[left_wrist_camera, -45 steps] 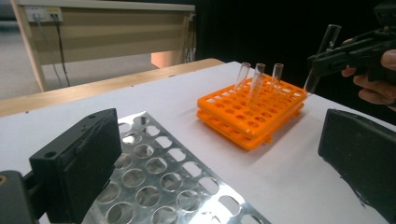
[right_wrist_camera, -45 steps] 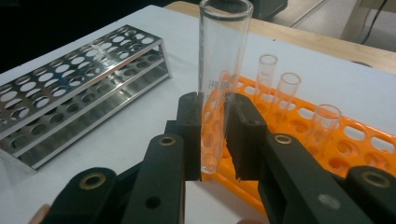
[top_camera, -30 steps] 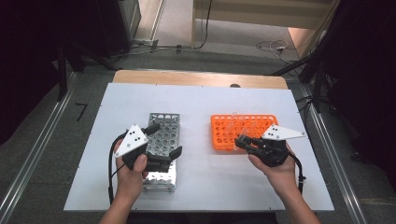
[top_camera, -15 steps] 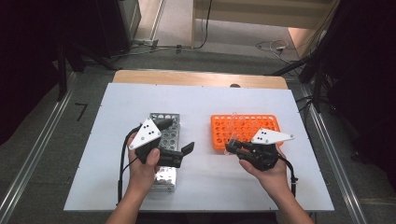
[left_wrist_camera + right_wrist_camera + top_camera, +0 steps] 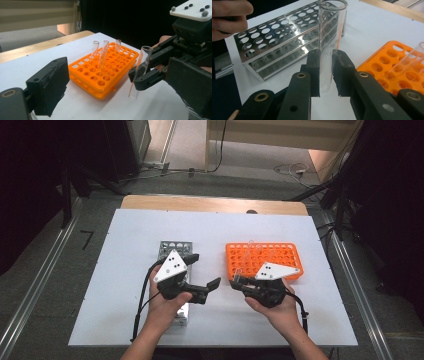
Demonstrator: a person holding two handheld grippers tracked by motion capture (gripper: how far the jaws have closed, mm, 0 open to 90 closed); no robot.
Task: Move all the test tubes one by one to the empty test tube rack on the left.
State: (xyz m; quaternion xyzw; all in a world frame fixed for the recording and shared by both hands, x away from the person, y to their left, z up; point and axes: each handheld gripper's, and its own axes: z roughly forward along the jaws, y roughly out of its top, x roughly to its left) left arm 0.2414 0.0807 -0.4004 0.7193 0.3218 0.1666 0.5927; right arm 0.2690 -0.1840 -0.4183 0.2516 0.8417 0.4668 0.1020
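High view. White table [image 5: 125, 270] with steel test-tube rack [image 5: 172, 251] at centre-left and orange test-tube rack [image 5: 280, 255] at centre-right, well apart. Left gripper [image 5: 204, 271] held over the near end of the steel rack, jaws spread wide, nothing between them, pointing toward the right gripper. Right gripper [image 5: 236, 281] just in front of the orange rack's near-left corner, clamping a clear glass test tube [image 5: 239, 271], faint and hard to make out from here.

Left gripper view. Own two black jaws far apart at either edge, empty. Between them, farther off: orange rack [image 5: 100, 80] carrying three upright clear tubes [image 5: 103, 53] in its rear rows; right gripper [image 5: 142, 76] gripping the test tube [image 5: 140, 70] about mid-length. Tube transparent, empty, open rim uppermost, rounded bottom lowermost, tilted slightly, lower end above the white surface beside the orange rack; contact with the table not discernible.

Right gripper view. Jaws closed on the tube [image 5: 329, 45], foam pads [image 5: 315, 72] pressing its lower half. Thin red graduation line and faint printing along the glass wall. Steel rack [image 5: 287, 42] behind, with round holes; orange rack [image 5: 392, 65] at right.
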